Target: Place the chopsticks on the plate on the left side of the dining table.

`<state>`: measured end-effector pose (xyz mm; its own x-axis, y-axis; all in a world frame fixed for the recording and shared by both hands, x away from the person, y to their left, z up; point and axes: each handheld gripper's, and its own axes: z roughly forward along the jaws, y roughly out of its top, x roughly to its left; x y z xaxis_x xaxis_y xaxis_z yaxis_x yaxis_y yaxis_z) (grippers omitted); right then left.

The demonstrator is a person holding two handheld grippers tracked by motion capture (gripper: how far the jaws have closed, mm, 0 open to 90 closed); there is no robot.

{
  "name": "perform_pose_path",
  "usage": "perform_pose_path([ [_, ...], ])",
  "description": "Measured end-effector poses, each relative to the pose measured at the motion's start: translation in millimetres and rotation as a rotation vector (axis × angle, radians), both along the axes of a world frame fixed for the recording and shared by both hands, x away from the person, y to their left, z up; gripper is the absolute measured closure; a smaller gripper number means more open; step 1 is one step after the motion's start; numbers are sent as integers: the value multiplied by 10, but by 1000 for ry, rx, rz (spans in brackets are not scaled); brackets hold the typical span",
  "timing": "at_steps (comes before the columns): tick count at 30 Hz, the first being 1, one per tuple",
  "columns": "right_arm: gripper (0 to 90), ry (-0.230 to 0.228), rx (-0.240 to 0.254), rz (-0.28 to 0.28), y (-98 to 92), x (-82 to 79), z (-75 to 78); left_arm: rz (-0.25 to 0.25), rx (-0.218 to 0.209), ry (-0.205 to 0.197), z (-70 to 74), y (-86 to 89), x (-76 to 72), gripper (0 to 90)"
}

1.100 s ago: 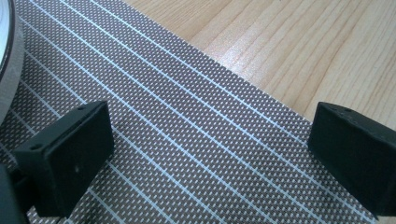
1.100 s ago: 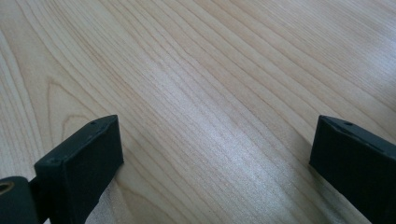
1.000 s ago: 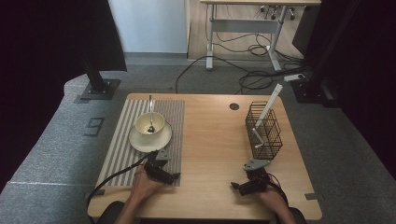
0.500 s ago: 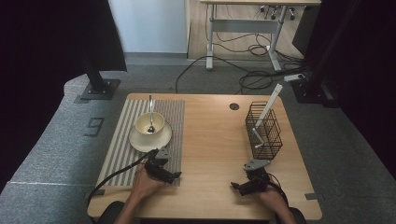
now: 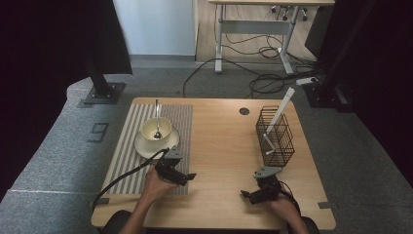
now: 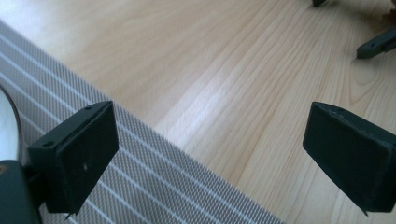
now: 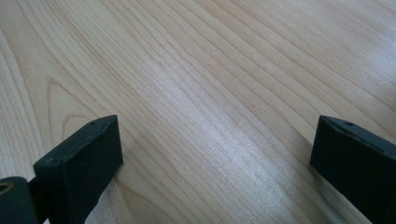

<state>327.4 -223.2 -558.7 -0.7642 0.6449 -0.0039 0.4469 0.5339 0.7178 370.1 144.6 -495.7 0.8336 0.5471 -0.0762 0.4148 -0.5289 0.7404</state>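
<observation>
A cream bowl (image 5: pixel 156 129) with a metal spoon (image 5: pixel 157 119) in it stands on a saucer (image 5: pixel 146 147) on the grey striped placemat (image 5: pixel 129 146). My left gripper (image 5: pixel 191 176) rests at the mat's near right corner, just in front of the saucer, open and empty. In its own view the left gripper (image 6: pixel 212 154) hangs over the mat's edge (image 6: pixel 140 177) and bare wood. My right gripper (image 5: pixel 245 194) lies on the wood near the front edge, in front of the black wire basket (image 5: pixel 275 136), open and empty. The right gripper (image 7: pixel 219 163) faces plain tabletop.
A white stick-like utensil (image 5: pixel 277 115) leans out of the wire basket. A round cable hole (image 5: pixel 244 111) sits at the table's back. The wooden table (image 5: pixel 219 146) is bare between the mat and basket. Cables and desk legs lie on the floor behind.
</observation>
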Motion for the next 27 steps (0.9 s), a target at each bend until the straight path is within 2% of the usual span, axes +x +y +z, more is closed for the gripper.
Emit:
perform_pose_path([
  [2, 13, 0, 0, 0, 0, 0, 0, -6, 3, -4, 38, -22, 8, 35],
  [4, 13, 0, 0, 0, 0, 0, 0, -17, -6, -14, 146, -99, 35, 36],
  [5, 13, 0, 0, 0, 0, 0, 0, -17, -6, -14, 146, -99, 35, 36],
  [9, 13, -2, 1, 1, 0, 1, 0, -41, -19, -15, 303, -252, 94, 41],
  [15, 13, -2, 2, 1, 0, 1, -1, -71, -27, -18, 432, -432, 153, 55],
  [23, 13, 0, 3, -1, 1, 0, 0, -124, -52, -13, 644, -767, 271, 73],
  [27, 13, 1, 3, -2, 1, -1, 1, -138, -61, -14, 715, -856, 310, 87],
])
